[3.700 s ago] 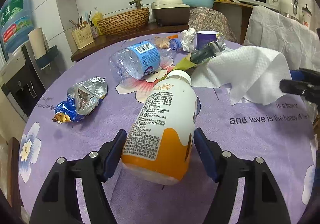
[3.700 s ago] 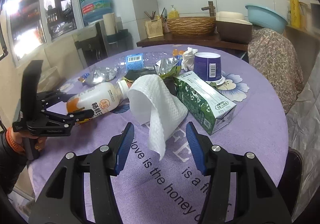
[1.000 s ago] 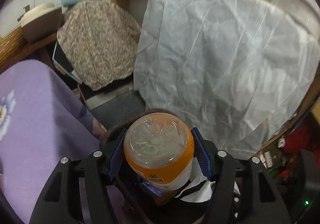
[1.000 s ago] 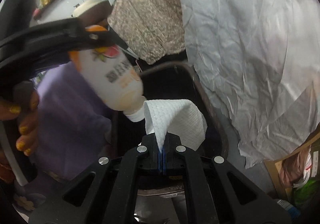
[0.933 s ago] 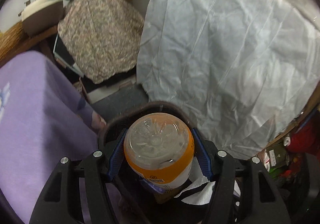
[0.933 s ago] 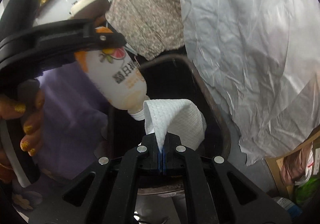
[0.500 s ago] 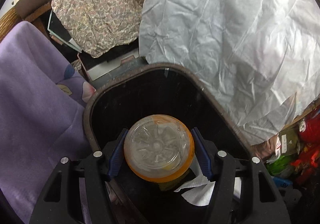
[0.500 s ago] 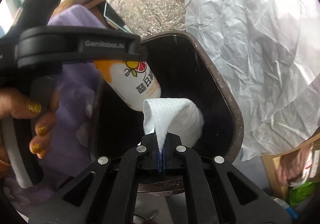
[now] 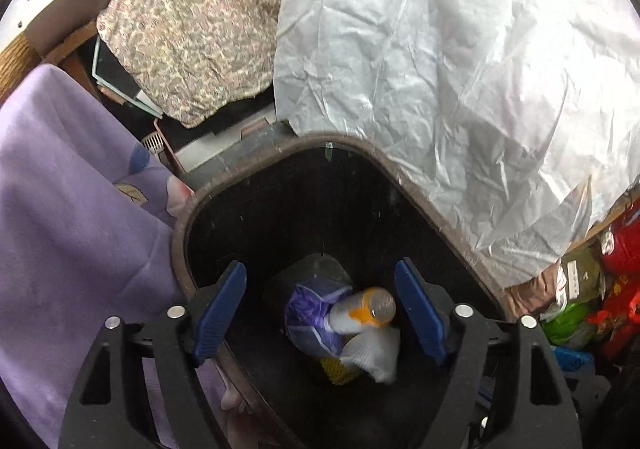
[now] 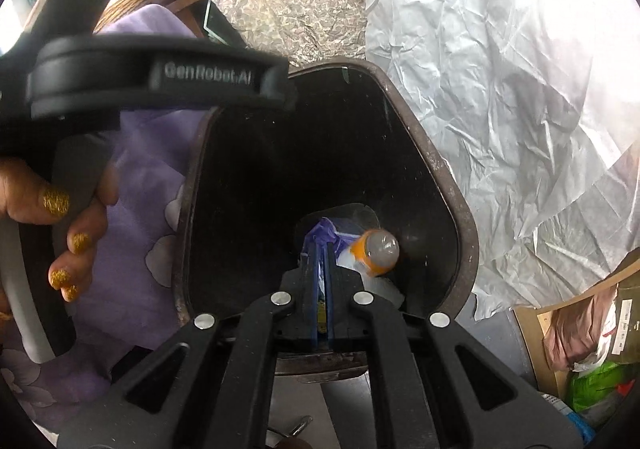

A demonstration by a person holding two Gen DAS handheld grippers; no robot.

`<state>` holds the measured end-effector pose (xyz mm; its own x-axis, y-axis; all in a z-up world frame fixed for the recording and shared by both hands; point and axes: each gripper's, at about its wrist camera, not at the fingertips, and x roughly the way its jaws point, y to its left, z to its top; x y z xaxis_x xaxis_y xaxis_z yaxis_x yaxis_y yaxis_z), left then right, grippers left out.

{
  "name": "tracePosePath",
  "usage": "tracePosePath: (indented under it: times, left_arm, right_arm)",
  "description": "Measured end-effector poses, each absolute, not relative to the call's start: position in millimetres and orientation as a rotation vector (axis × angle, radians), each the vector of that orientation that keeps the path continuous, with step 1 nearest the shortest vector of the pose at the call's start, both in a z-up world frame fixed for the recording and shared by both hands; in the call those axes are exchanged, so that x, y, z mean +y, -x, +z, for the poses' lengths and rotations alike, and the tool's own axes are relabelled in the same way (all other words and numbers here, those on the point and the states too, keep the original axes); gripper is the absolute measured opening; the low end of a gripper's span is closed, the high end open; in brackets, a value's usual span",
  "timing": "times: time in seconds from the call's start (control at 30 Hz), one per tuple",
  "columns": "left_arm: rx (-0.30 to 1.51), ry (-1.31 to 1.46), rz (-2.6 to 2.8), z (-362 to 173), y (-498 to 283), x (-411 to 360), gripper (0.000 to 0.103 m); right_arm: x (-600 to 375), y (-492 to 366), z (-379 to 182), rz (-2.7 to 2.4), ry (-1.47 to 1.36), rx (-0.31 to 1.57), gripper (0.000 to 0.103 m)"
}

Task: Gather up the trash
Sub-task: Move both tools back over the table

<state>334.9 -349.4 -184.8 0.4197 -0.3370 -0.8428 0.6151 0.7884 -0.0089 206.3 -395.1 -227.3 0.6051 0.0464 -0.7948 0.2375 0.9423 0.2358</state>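
My left gripper [image 9: 320, 269] hangs over a dark brown trash bin [image 9: 180, 233], its jaws opening with nothing between them. The white and orange drink bottle [image 9: 362, 313] lies at the bottom of the bin, against a purple bag [image 9: 308, 309] and a white paper towel [image 9: 376, 353]. My right gripper [image 10: 320, 269] is shut over the same bin [image 10: 460, 209] and holds nothing. The bottle [image 10: 376, 253] shows just past its fingertips. A hand [image 10: 80, 205] grips the left tool's handle at the left.
A purple flowered tablecloth [image 9: 60, 209] hangs against the bin's left side. A crinkled white plastic sheet [image 9: 440, 69] drapes behind and to the right. A floral cloth [image 9: 192, 29] covers something further back. Bags and packets [image 9: 600, 289] crowd the floor on the right.
The left jaws spread and the bottle dropped into the bin. The paper towel is gone from the right gripper and lies in the bin. Both grippers sank closer to the bin.
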Motion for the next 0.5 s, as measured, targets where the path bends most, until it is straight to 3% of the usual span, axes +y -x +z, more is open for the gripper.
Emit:
tracePosePath:
  times: [0.07,0.1,0.13,0.17,0.4,0.5]
  left_arm:
    - [0.936,-0.292,-0.593,-174.1,-335.5,-346.5,0.082]
    - [0.926,-0.275,-0.591,-169.7,-335.7,-344.9,0.083]
    - [0.909,-0.242,-0.586,-162.2,-336.3,-341.6,0.085]
    - [0.897,-0.218,-0.587,-156.8,-336.1,-339.2,0.087]
    - [0.846,-0.139,-0.614,-117.9,-326.5,-329.2,0.089]
    - [0.787,-0.092,-0.654,-94.4,-308.1,-318.8,0.095]
  right_arm:
    - [-393.3,-203.9,-223.2,-0.107,-0.335,0.904,0.01]
    - [-392.3,-202.4,-220.5,-0.104,-0.335,0.894,0.025]
    - [-390.7,-200.1,-216.7,-0.105,-0.332,0.88,0.051]
    - [-389.2,-197.1,-212.2,-0.108,-0.327,0.857,0.06]
    - [-380.2,-185.5,-187.0,-0.116,-0.286,0.791,0.062]
    - [-377.9,-179.5,-175.2,-0.134,-0.264,0.777,0.063]
